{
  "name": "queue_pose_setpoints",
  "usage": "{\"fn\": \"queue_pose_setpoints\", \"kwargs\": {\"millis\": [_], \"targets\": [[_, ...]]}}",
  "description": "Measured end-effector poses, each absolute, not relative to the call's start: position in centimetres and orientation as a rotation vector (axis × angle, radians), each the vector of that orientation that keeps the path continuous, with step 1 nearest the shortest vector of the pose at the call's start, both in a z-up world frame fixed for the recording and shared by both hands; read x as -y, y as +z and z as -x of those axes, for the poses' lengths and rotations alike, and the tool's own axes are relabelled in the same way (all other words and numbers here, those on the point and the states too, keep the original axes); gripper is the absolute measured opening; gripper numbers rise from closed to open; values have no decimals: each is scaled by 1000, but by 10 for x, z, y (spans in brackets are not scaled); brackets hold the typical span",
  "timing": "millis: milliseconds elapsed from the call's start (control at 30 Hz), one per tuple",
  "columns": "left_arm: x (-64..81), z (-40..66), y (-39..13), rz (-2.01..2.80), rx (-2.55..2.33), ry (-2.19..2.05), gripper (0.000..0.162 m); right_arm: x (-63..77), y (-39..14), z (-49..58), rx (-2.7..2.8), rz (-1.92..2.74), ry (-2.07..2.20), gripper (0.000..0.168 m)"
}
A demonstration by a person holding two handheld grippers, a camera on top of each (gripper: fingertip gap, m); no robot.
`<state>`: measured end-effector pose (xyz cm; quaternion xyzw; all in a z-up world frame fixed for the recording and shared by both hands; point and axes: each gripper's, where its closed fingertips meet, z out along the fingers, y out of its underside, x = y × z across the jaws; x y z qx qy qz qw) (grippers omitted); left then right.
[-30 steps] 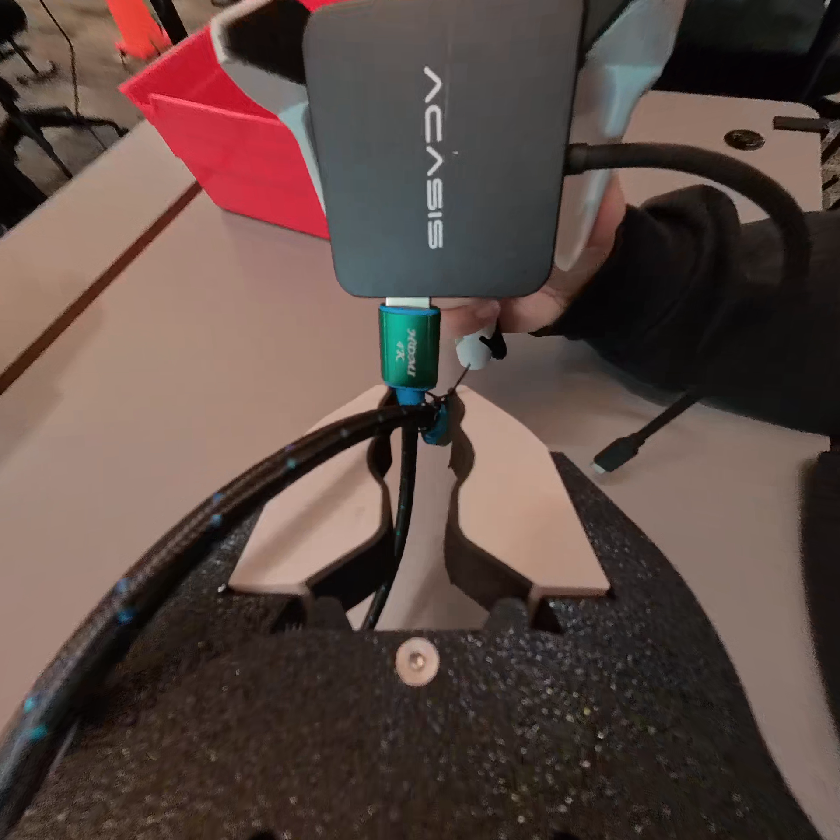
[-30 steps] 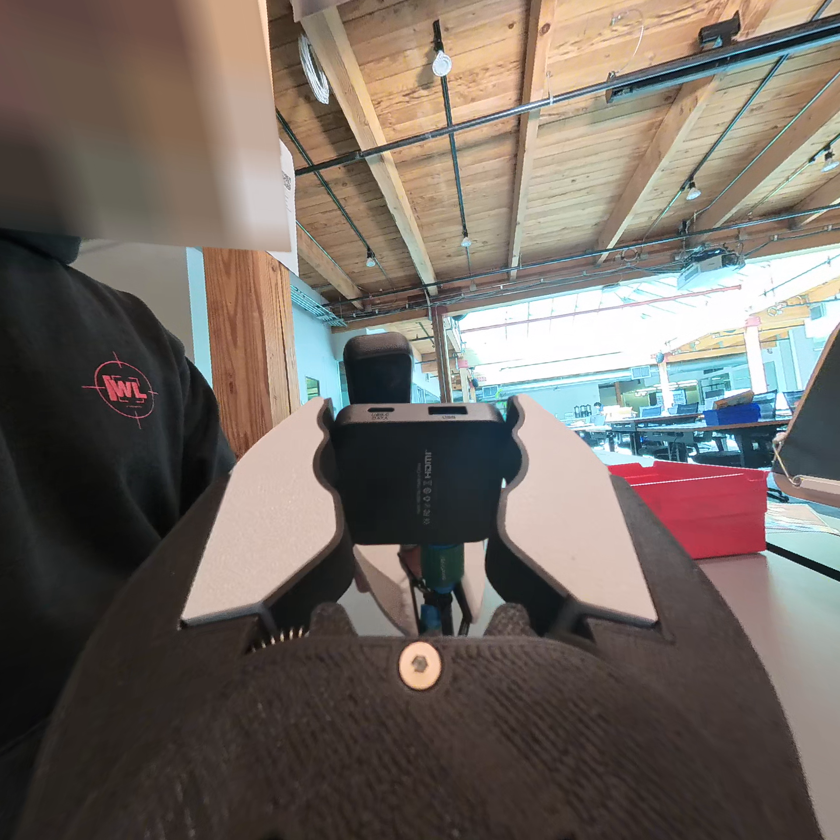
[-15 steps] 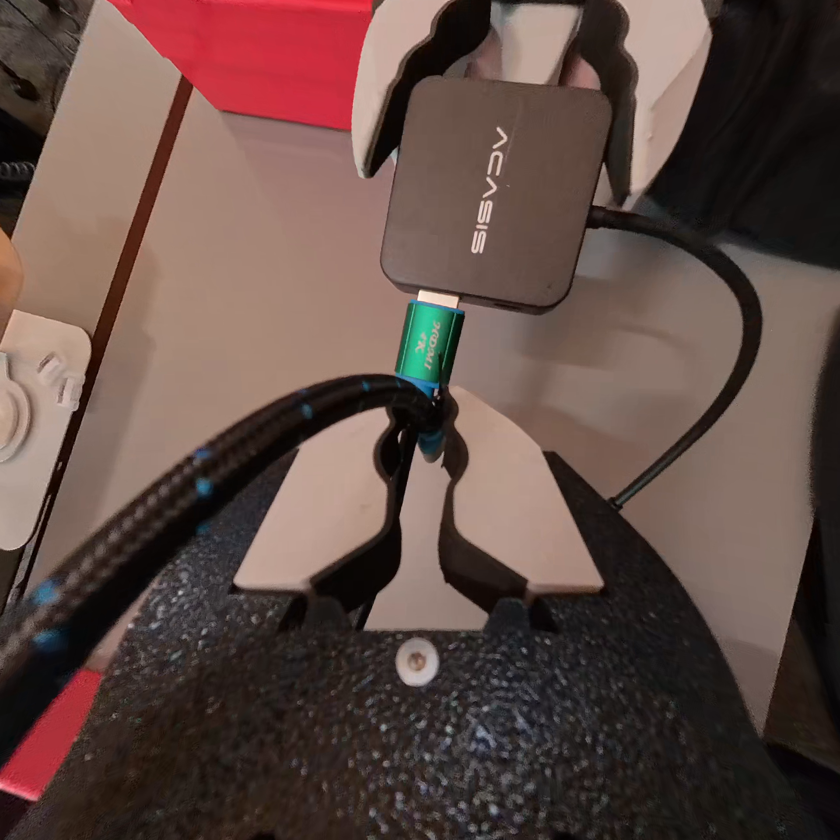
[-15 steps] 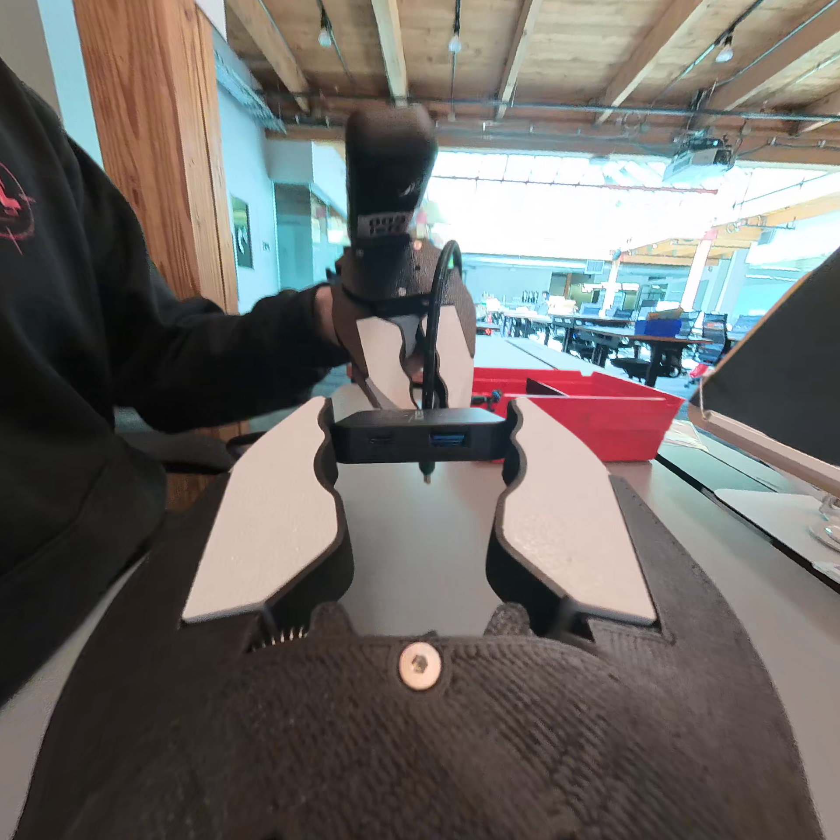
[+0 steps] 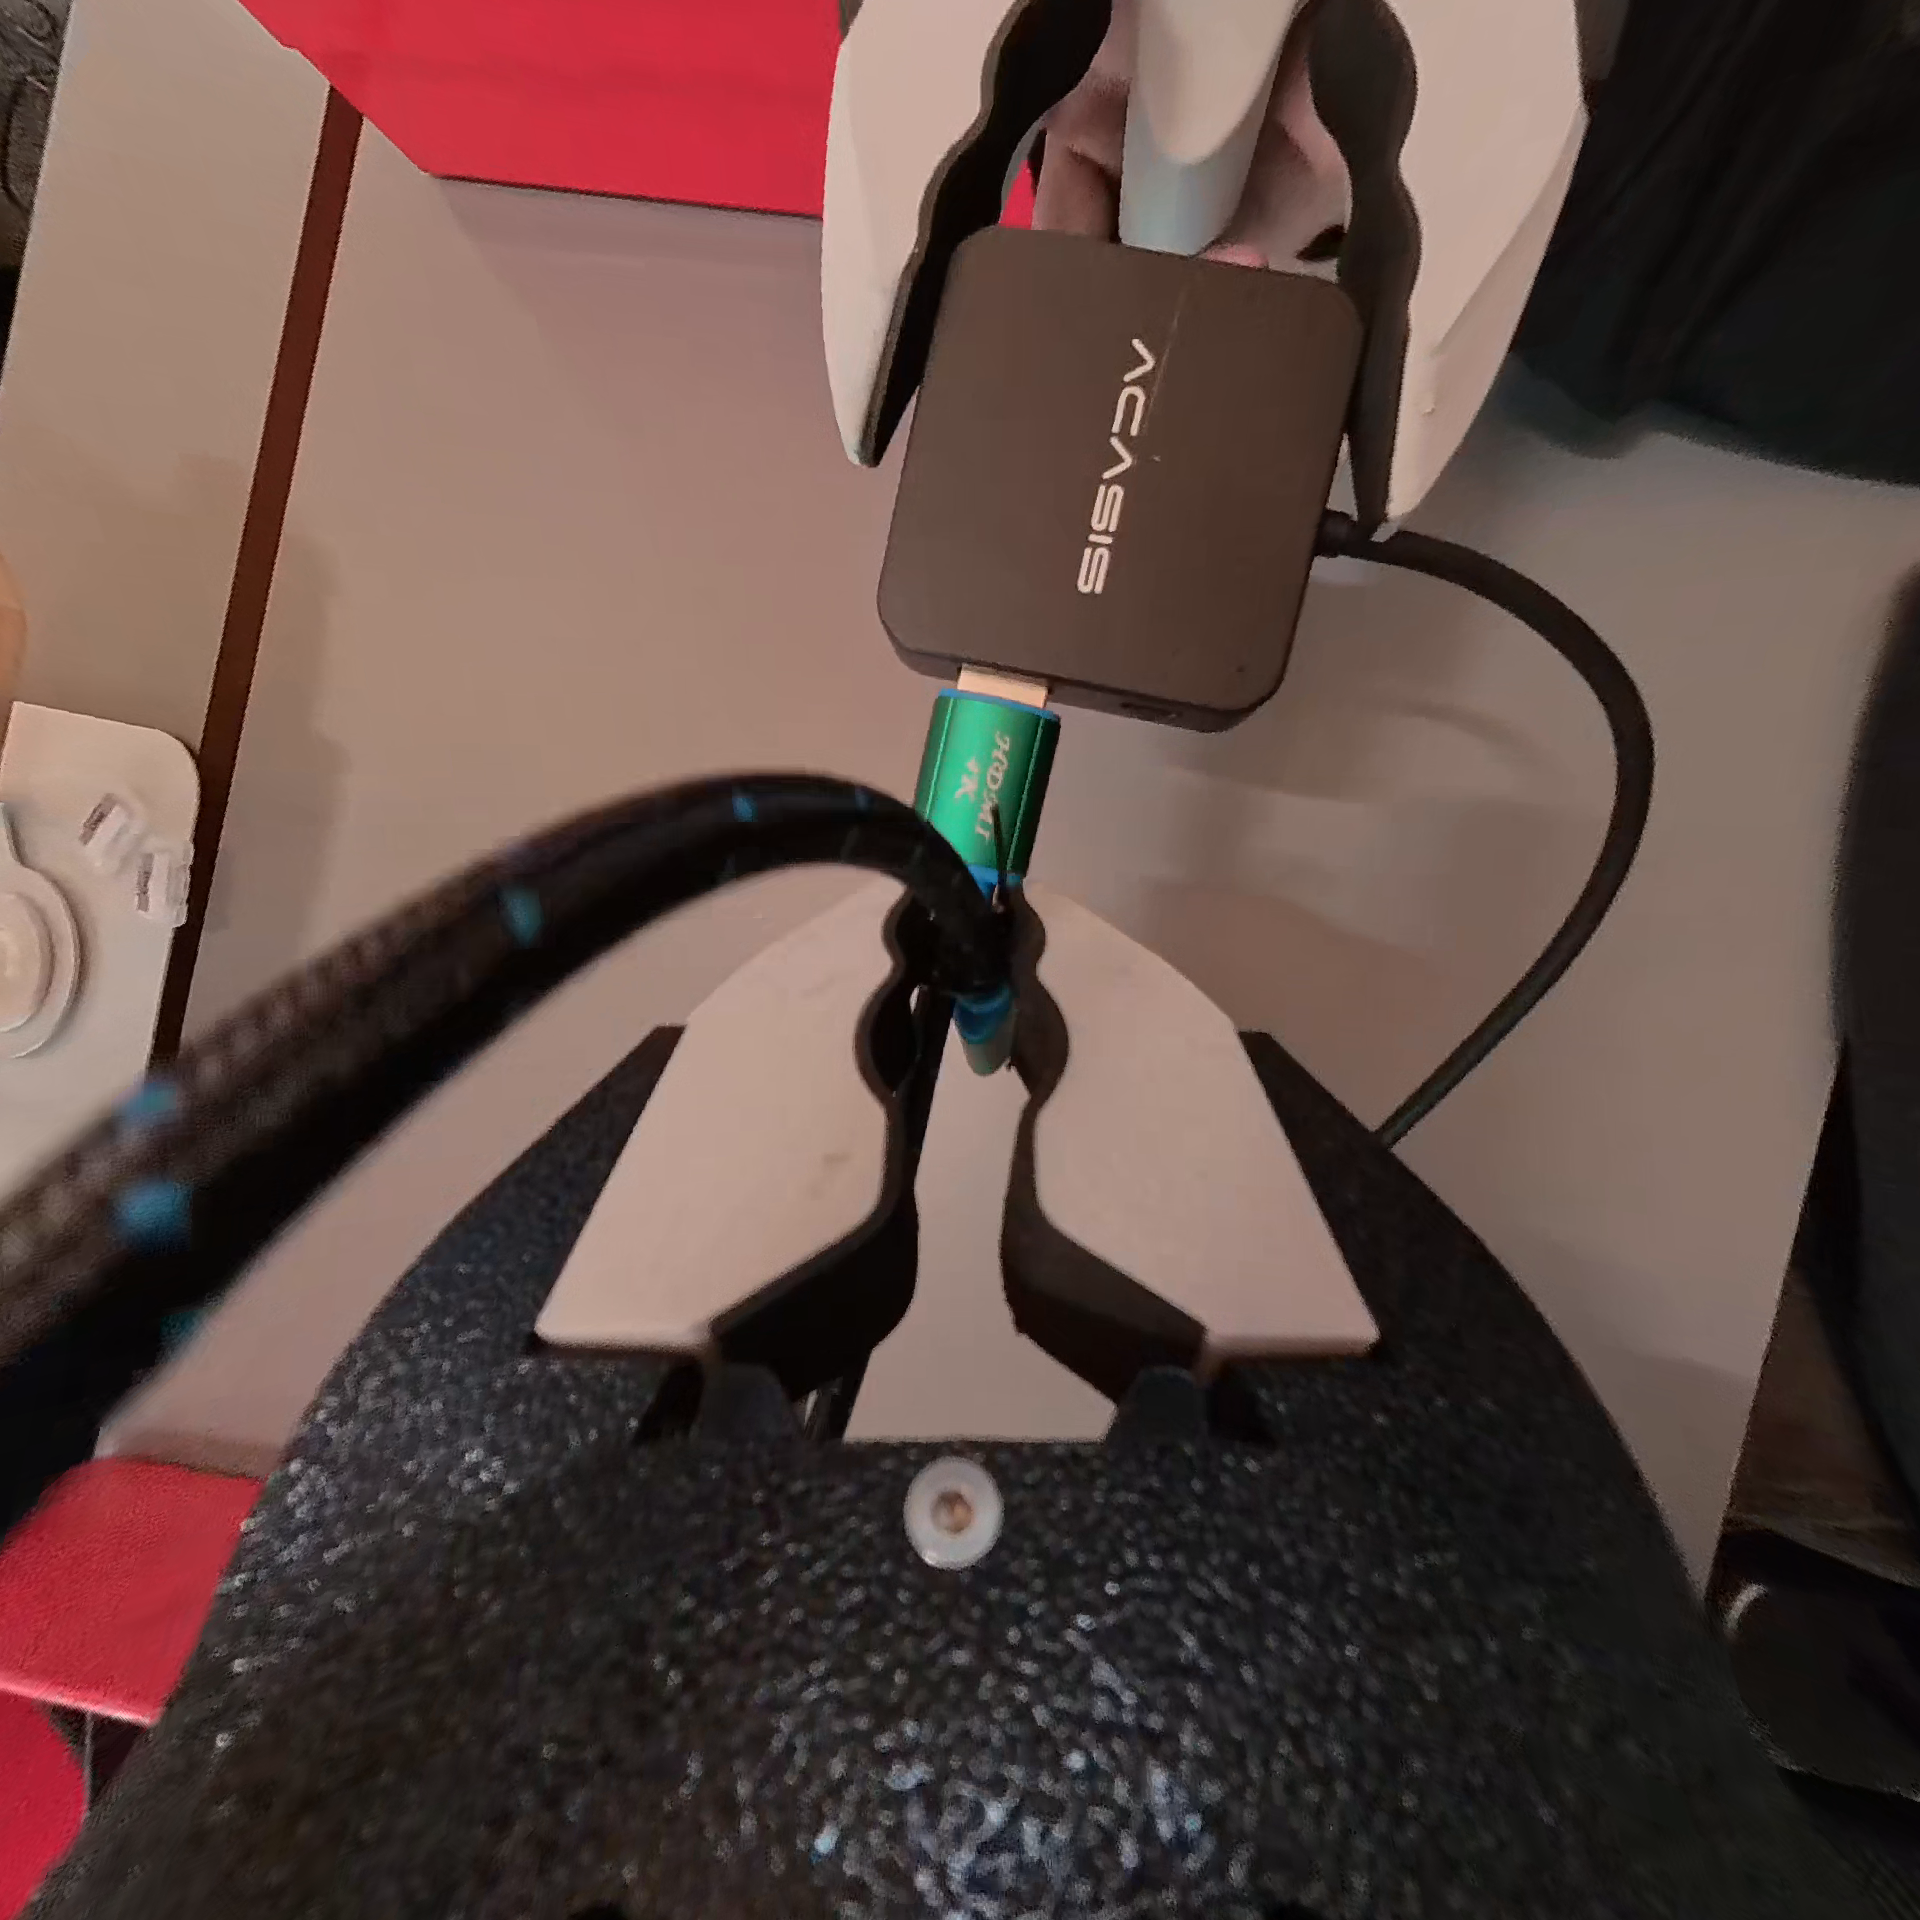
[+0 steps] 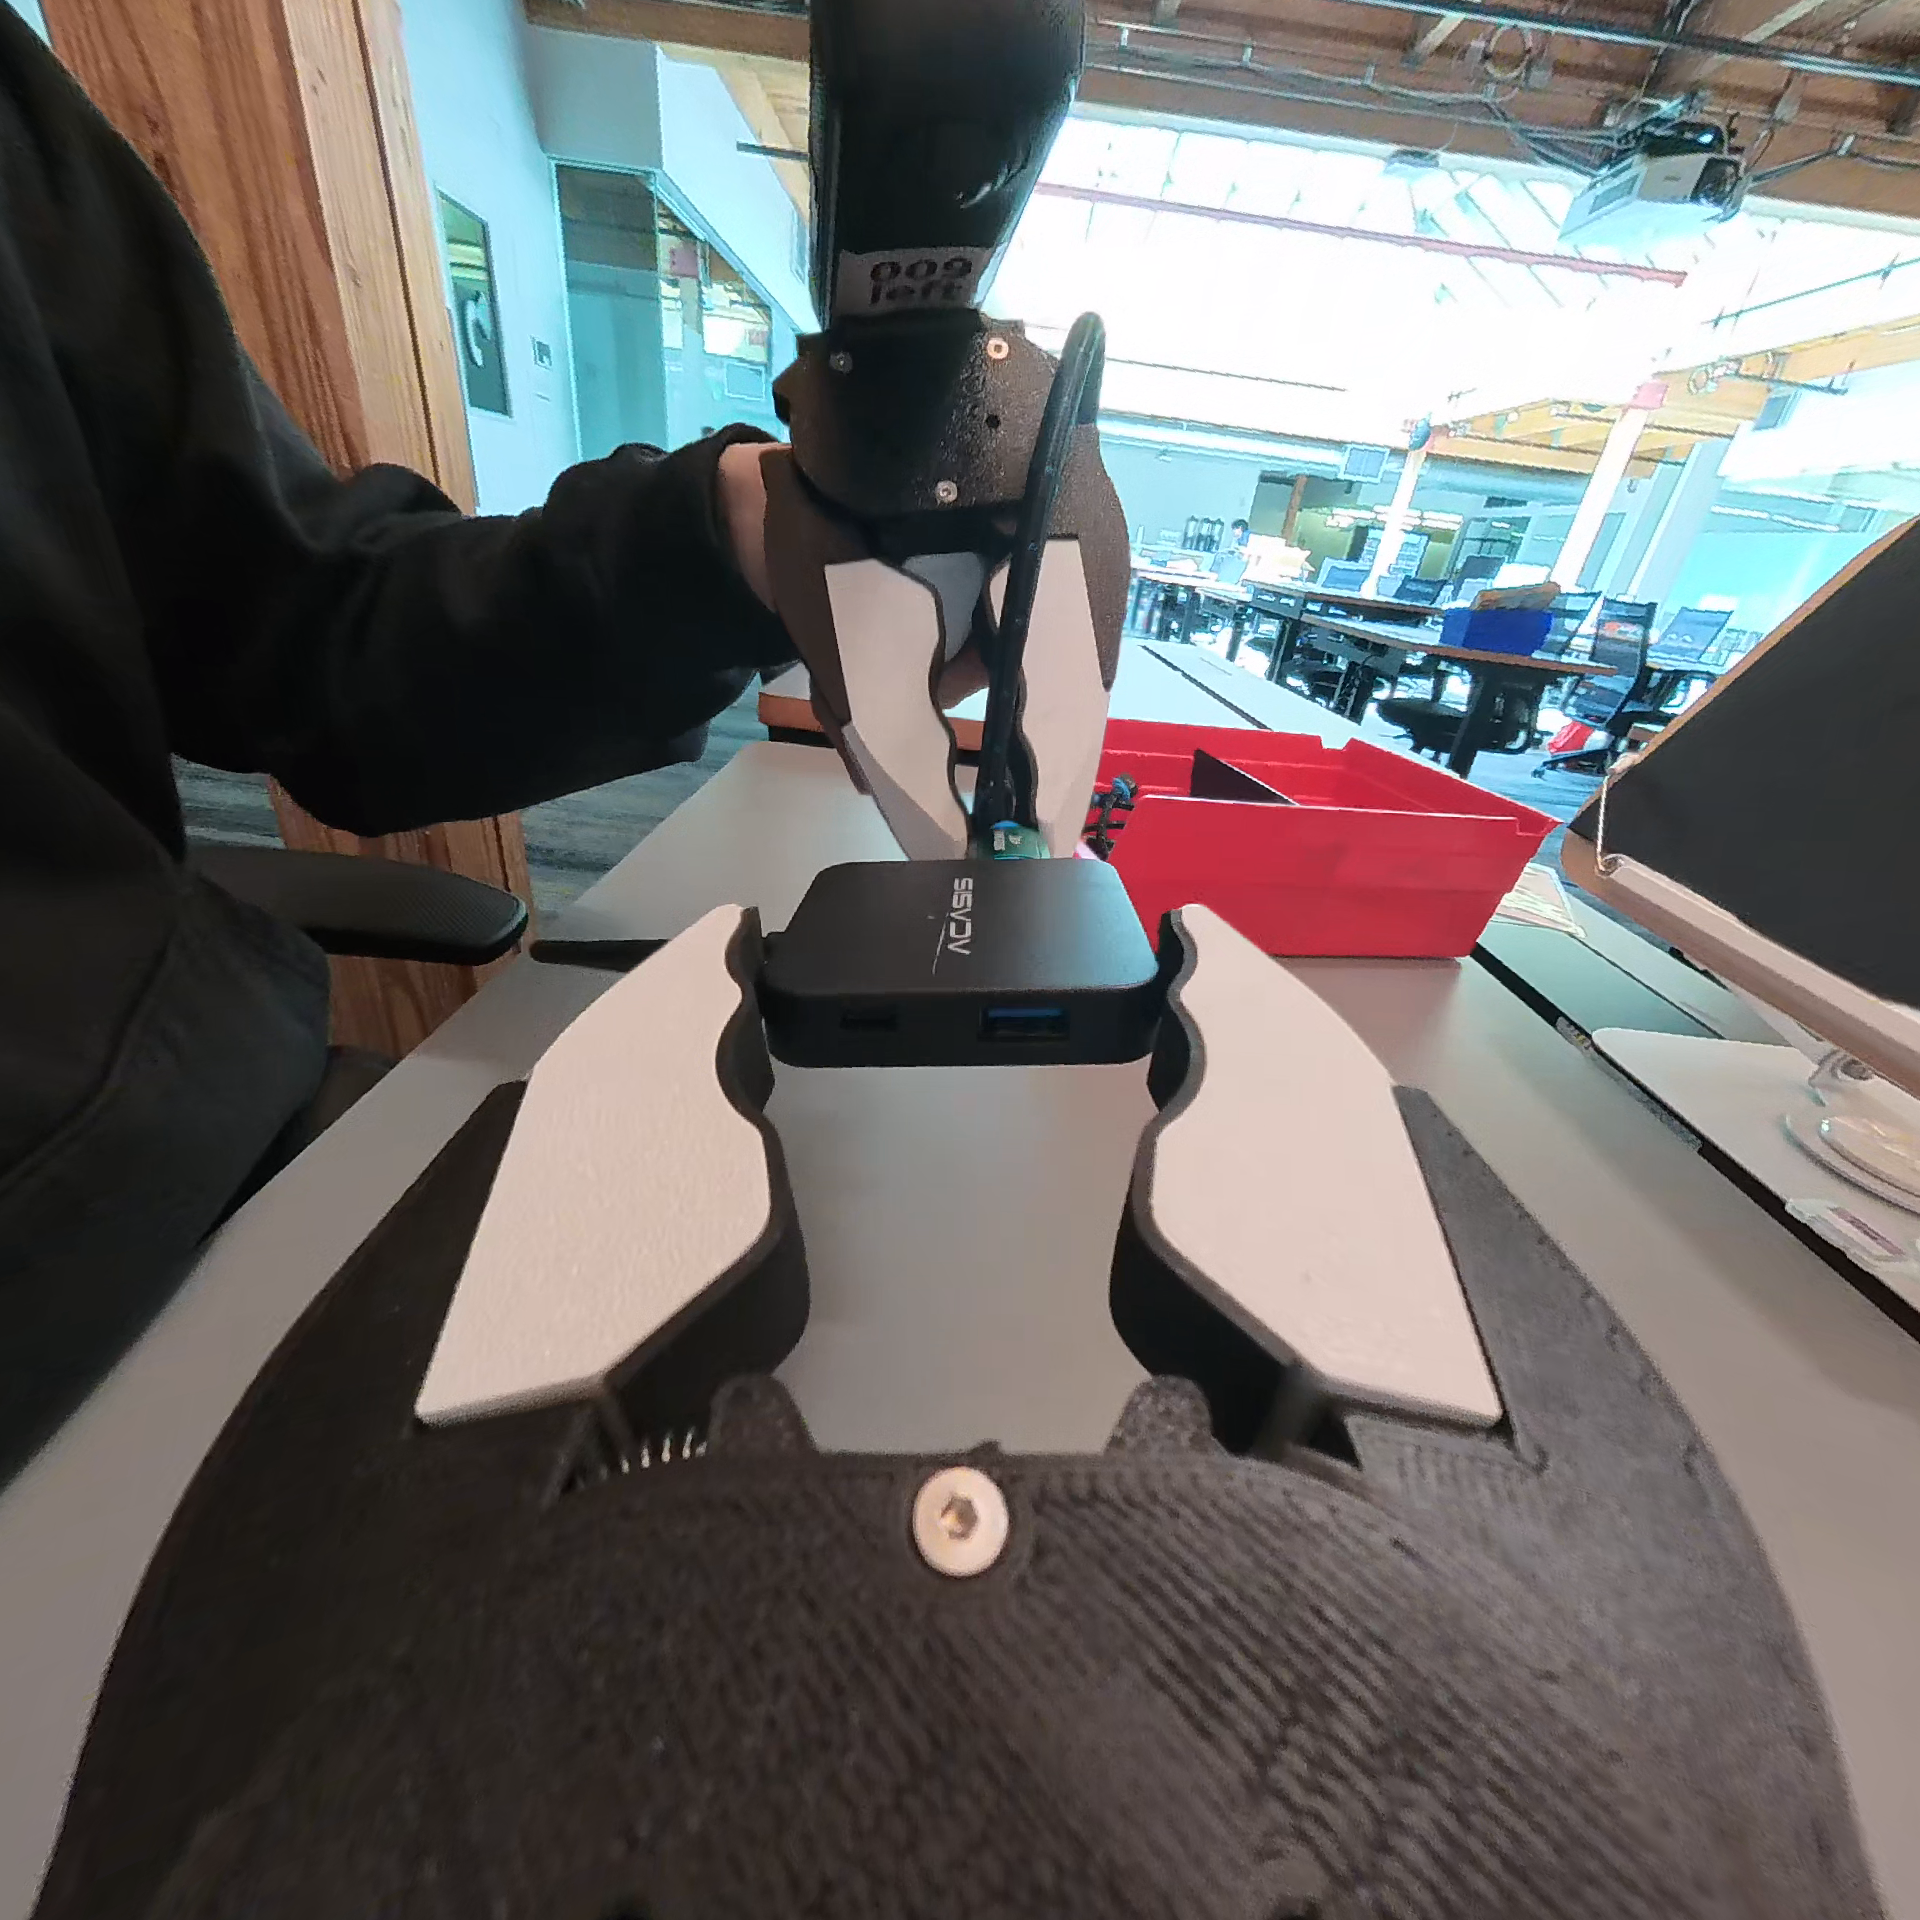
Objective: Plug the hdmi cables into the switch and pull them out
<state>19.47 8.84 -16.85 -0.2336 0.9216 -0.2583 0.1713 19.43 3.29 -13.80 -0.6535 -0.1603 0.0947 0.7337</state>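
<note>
The black switch (image 5: 1122,478) is clamped by its sides in my right gripper (image 6: 961,935), just above the table. It also shows in the right wrist view (image 6: 956,935). A green HDMI plug (image 5: 982,790) sits in the switch's near edge, with a strip of bare metal showing between them. My left gripper (image 5: 961,935) is shut on the blue boot just behind the plug. The braided black cable (image 5: 520,904) loops off to the left. In the right wrist view the left gripper (image 6: 987,821) reaches down behind the switch. The right gripper (image 5: 1132,478) shows at the top of the left wrist view.
A red bin (image 6: 1299,842) stands behind the switch; it also shows in the left wrist view (image 5: 623,94). The switch's thin black lead (image 5: 1558,779) curves right. A white stand base (image 5: 62,883) lies left. A dark slanted panel (image 6: 1766,779) stands right. The person's black sleeve (image 6: 416,623) fills the left.
Both grippers have tilted down and the switch has come from raised and upright to flat near the table. The green plug has stayed in the switch and both grips have held.
</note>
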Motion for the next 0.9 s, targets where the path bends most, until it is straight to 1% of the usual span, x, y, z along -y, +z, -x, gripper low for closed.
{"fn": "queue_pose_setpoints", "kwargs": {"millis": [267,500,900], "targets": [[-87,-198,-156,598,-2564,-808,13,-34,-131,-197,331,1407,206,73],[-72,-199,-139,522,-2470,-1024,14,-20,-110,-197,332,1279,231,73],[-74,-195,-140,493,-2449,-1036,14,-23,-117,-194,357,1312,239,73]]}}
